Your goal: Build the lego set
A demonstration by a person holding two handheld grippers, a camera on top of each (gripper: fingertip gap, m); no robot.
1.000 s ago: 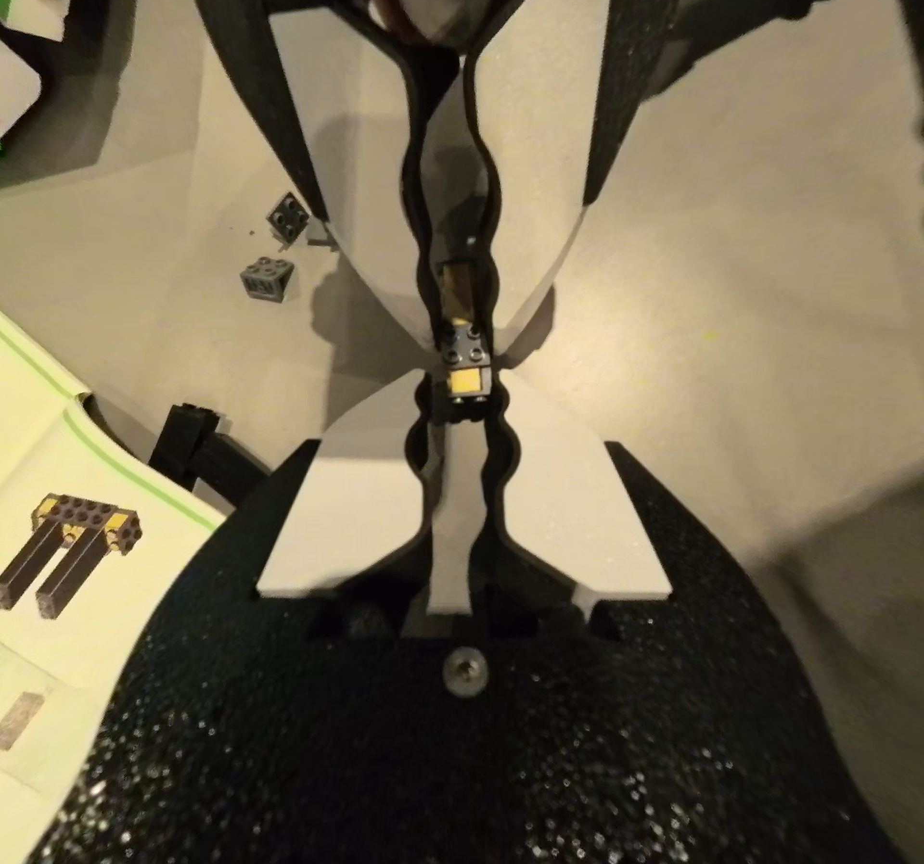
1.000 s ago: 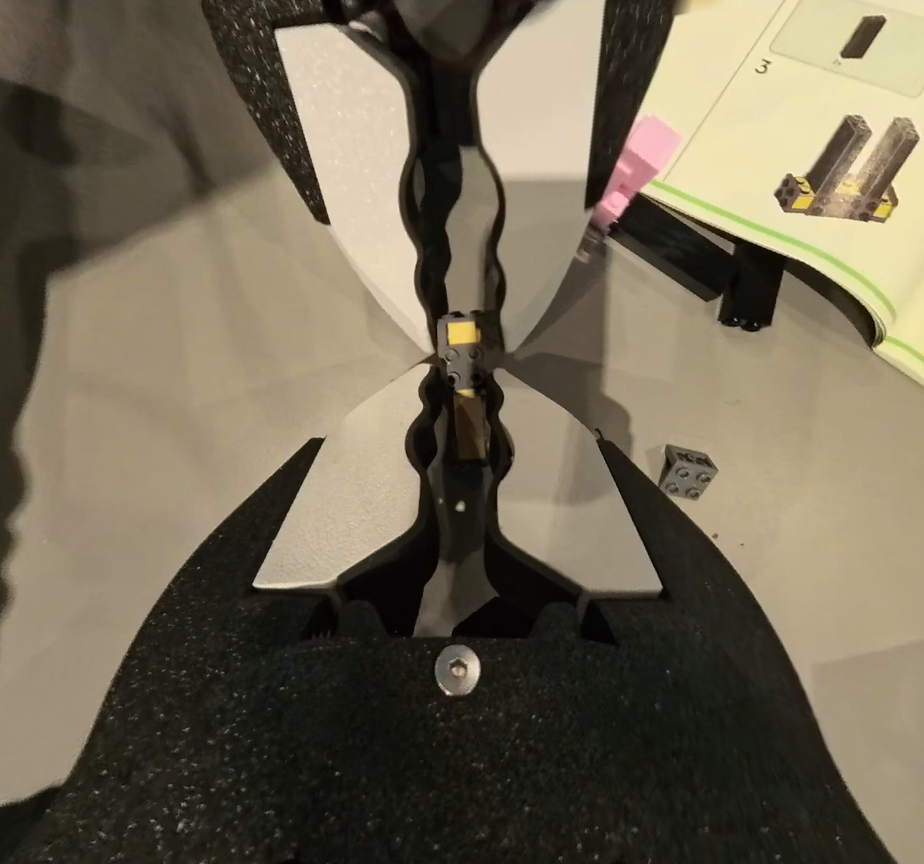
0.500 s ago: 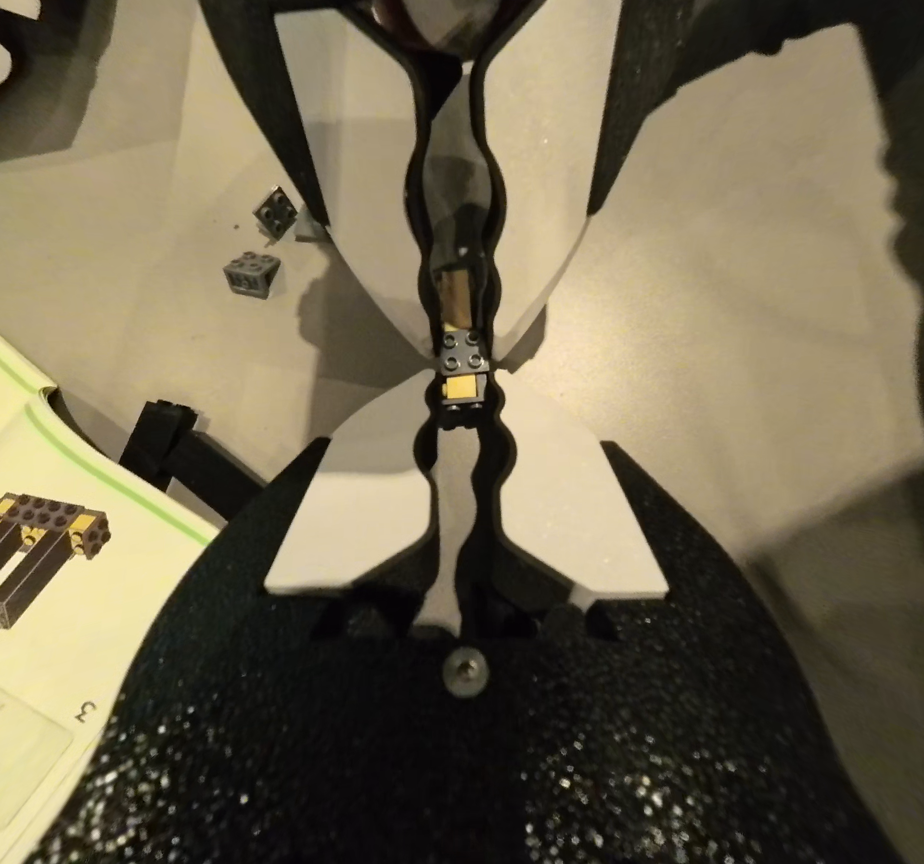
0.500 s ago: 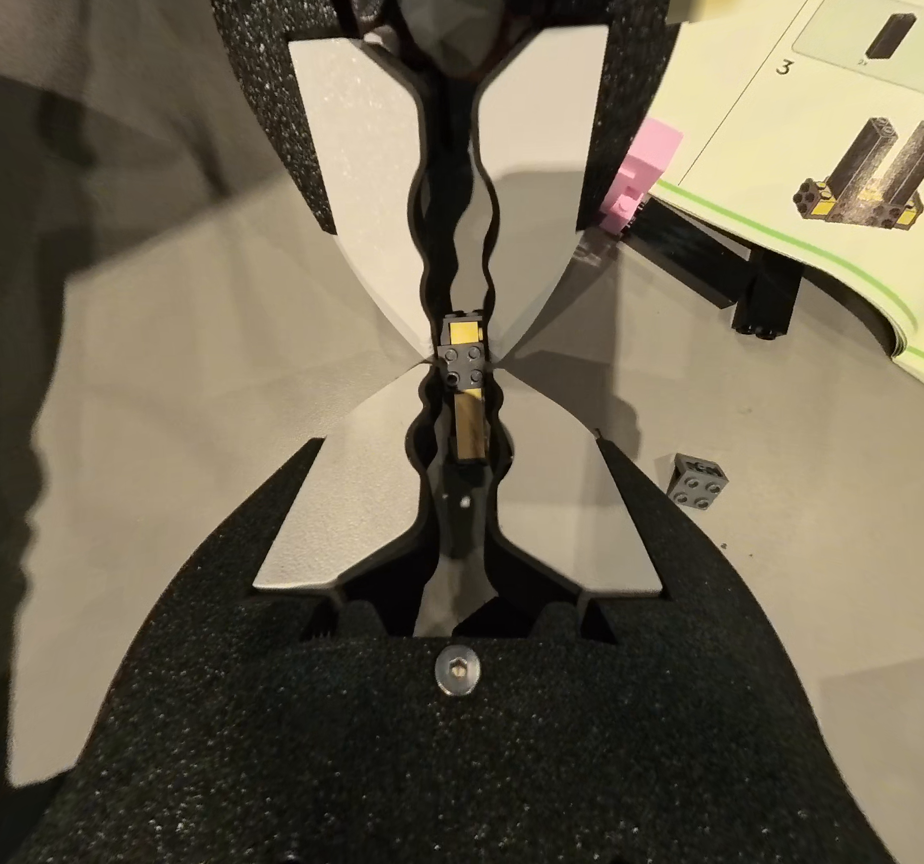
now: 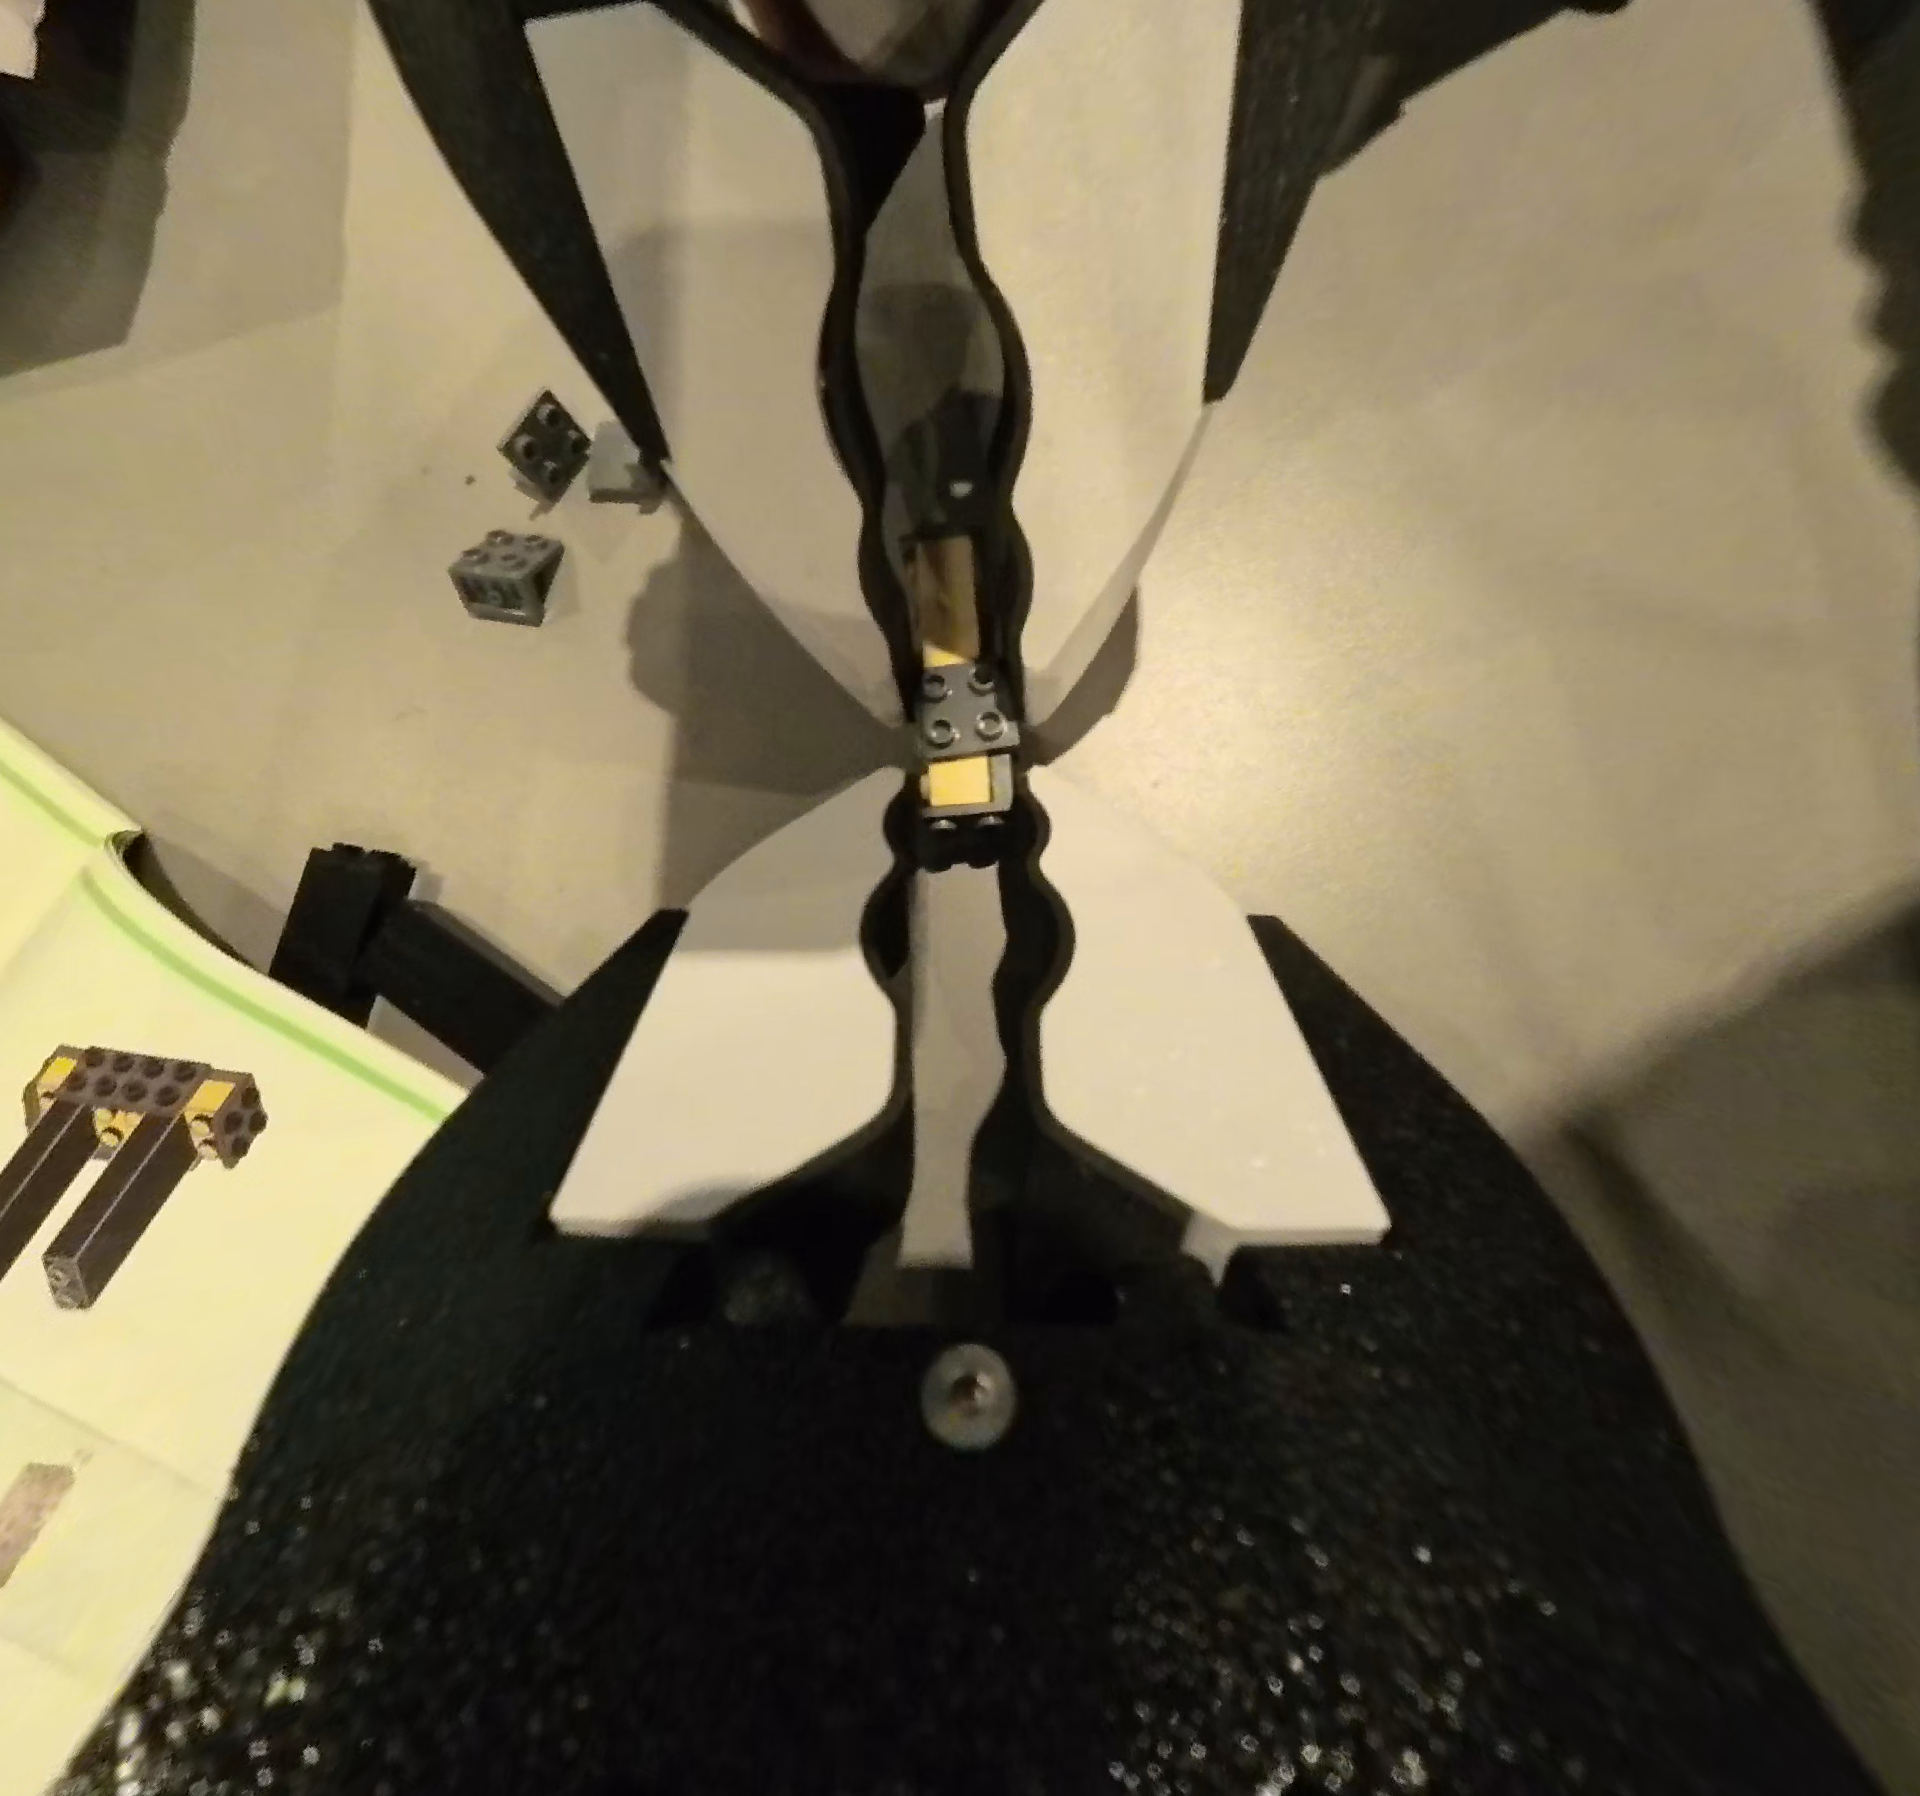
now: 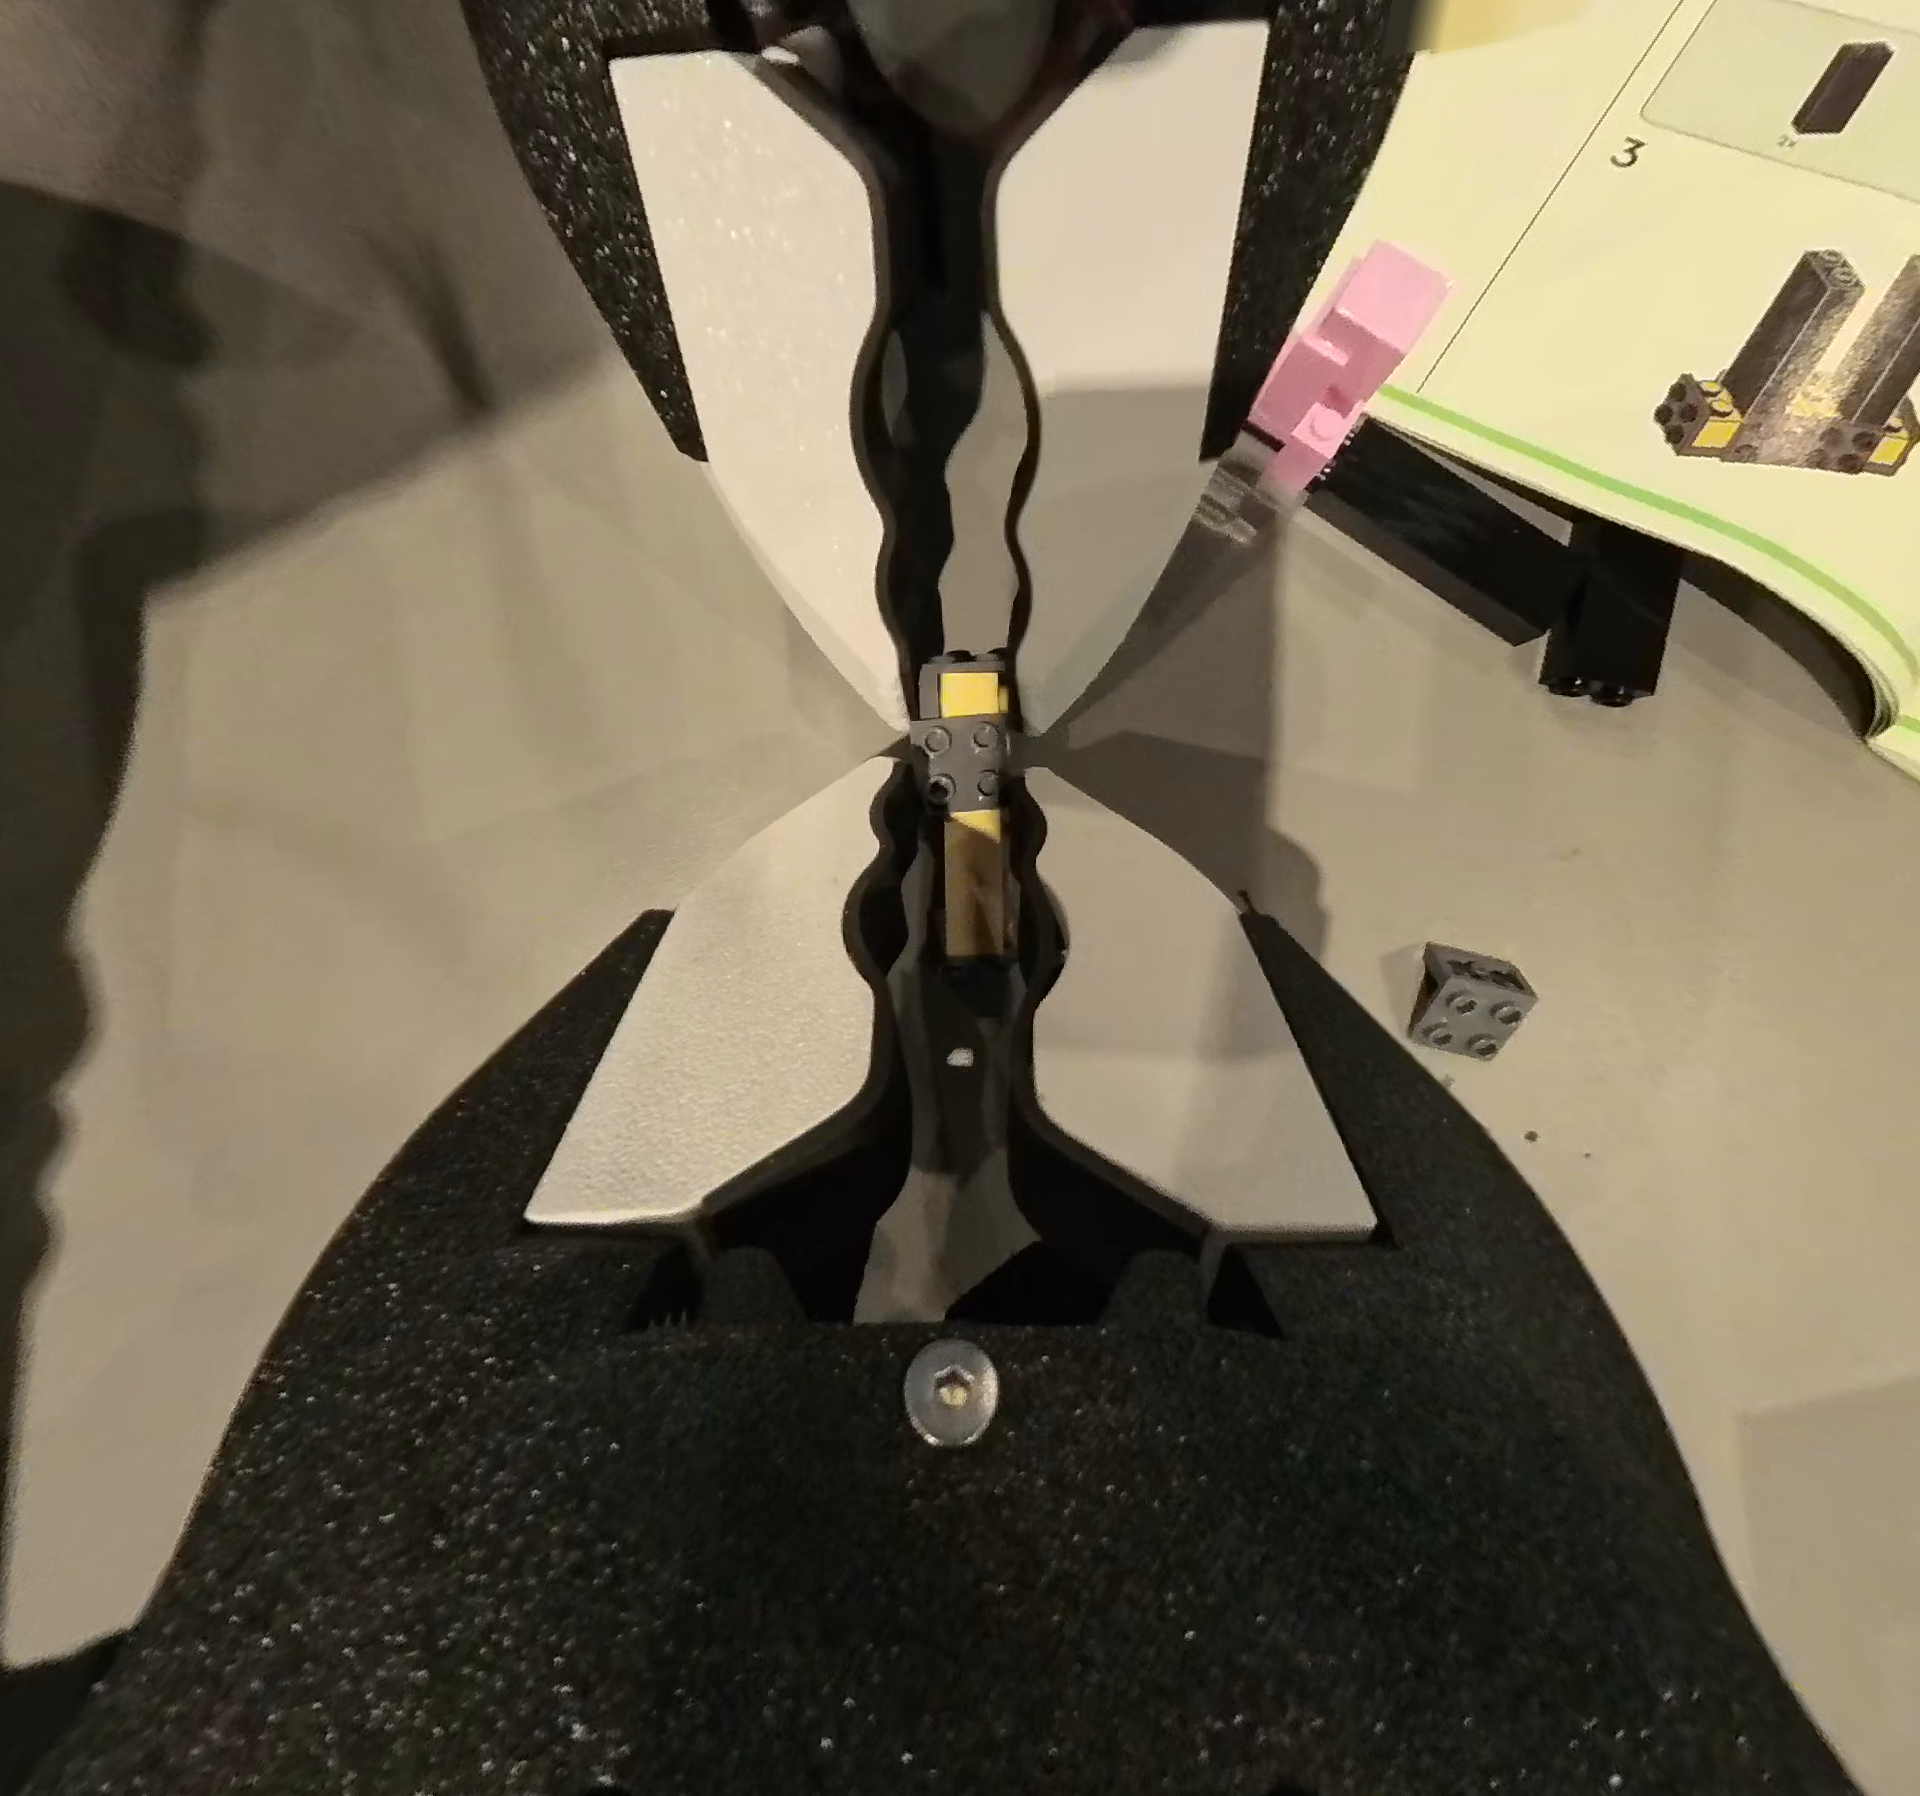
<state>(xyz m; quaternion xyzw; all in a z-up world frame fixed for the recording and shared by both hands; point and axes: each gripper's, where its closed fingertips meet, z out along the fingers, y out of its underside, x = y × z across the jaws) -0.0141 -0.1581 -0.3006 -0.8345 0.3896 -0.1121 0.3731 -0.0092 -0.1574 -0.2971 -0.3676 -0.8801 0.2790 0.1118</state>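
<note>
My two grippers meet tip to tip above the grey table, both shut on one small lego assembly. In the left wrist view my left gripper [image 5: 961, 796] pinches the end with the yellow piece [image 5: 958, 782]. A dark grey studded brick [image 5: 966, 716] sits at the middle. The right gripper [image 5: 966, 697] comes in from the top and holds the long dark column [image 5: 940, 593]. In the right wrist view my right gripper [image 6: 961, 785] is shut on the column [image 6: 977, 889], with the grey brick [image 6: 961, 759] and yellow piece [image 6: 971, 702] beyond, in the left gripper [image 6: 968, 707].
An open instruction booklet [image 5: 156, 1175] lies at the left, also in the right wrist view [image 6: 1714, 292]. Black long bricks [image 5: 416, 957] [image 6: 1507, 541] lie by its edge, with a pink brick [image 6: 1340, 354]. Loose grey bricks [image 5: 545, 442] [image 5: 507, 577] [image 6: 1470, 1014] lie on the table. The grippers are tip to tip, or close to it.
Both grippers stay shut on the assembly, tip to tip. The pair has drifted slightly over the table, so the booklet and loose bricks sit a little differently in both views.
</note>
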